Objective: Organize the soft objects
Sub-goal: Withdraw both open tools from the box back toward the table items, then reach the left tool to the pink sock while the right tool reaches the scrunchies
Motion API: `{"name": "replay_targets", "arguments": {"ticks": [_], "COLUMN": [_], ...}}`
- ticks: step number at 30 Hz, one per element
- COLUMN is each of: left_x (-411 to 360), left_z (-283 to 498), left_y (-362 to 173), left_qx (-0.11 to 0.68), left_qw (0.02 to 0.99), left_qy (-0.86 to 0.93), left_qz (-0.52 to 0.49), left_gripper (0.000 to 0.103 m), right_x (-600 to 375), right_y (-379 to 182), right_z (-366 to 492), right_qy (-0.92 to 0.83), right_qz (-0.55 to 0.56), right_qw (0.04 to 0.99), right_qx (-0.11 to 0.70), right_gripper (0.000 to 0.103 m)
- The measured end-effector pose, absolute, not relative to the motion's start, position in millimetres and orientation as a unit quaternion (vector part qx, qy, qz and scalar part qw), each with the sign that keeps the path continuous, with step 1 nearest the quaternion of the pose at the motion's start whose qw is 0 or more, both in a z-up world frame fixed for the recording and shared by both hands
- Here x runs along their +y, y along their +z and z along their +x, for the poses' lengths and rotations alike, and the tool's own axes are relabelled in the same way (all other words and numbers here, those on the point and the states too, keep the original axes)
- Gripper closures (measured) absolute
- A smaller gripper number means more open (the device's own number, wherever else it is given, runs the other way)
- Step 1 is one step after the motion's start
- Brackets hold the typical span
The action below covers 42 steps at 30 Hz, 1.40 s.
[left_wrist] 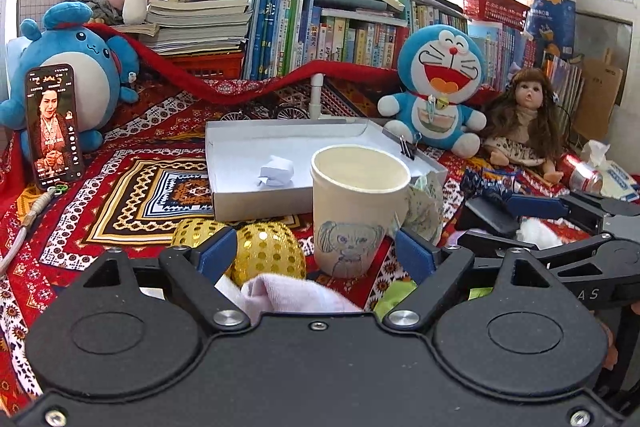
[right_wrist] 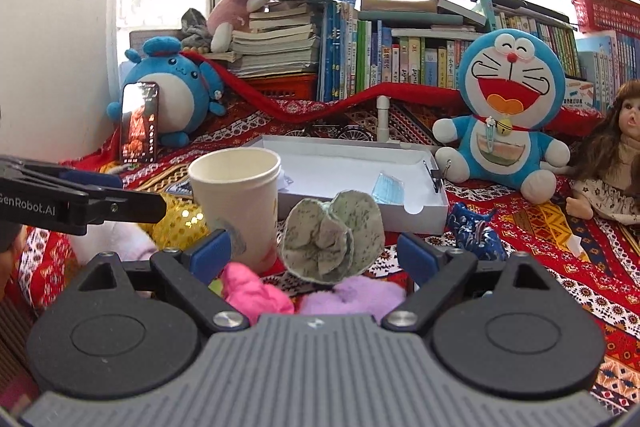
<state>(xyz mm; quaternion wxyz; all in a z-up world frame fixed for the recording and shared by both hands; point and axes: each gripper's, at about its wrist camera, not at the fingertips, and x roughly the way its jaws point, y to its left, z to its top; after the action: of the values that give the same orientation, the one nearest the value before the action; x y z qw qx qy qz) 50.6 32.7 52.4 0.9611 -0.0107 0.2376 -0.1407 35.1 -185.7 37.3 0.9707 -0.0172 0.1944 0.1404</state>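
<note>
Soft fabric flower (right_wrist: 334, 241) lies just right of the paper cup (right_wrist: 236, 203), in front of the white box (right_wrist: 424, 213). Left claw (left_wrist: 316, 255) and right claw (right_wrist: 316, 253) both gape apart, gripping nothing.

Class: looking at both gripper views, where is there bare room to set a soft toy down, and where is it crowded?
Free: the white tray's floor beyond the crumpled paper, and the patterned cloth between phone and tray. Crowded: around the paper cup, with gold balls, fabric flower and both grippers.
</note>
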Motion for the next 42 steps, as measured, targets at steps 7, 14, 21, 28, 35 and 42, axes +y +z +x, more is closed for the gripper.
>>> {"name": "replay_targets", "arguments": {"ticks": [7, 14, 21, 28, 35, 42], "left_x": [36, 34, 34, 34, 38, 31], "left_z": [39, 28, 20, 17, 23, 31], "left_y": [40, 37, 36, 32, 23, 18], "left_qx": [0.243, 0.230, 0.232, 0.252, 0.272, 0.277], "left_qw": [0.960, 0.965, 0.964, 0.957, 0.953, 0.953], "left_qy": [-0.137, -0.129, -0.132, -0.141, -0.126, -0.117], "left_qz": [-0.012, 0.005, 0.003, -0.009, -0.034, -0.038], "left_gripper": [0.016, 0.016, 0.021, 0.035, 0.035, 0.035], "right_x": [-184, -182, -178, -172, -169, -165], "right_y": [29, 25, 19, 10, 4, -1], "right_z": [27, 21, 17, 11, 4, 1], "right_qy": [0.146, 0.142, 0.150, 0.163, 0.173, 0.181], "right_qz": [-0.008, -0.020, -0.026, -0.023, -0.021, -0.020], "right_qw": [0.969, 0.969, 0.966, 0.960, 0.956, 0.952], "right_qx": [0.200, 0.201, 0.208, 0.225, 0.236, 0.247], "right_gripper": [0.008, 0.008, 0.008, 0.008, 0.008, 0.008]}}
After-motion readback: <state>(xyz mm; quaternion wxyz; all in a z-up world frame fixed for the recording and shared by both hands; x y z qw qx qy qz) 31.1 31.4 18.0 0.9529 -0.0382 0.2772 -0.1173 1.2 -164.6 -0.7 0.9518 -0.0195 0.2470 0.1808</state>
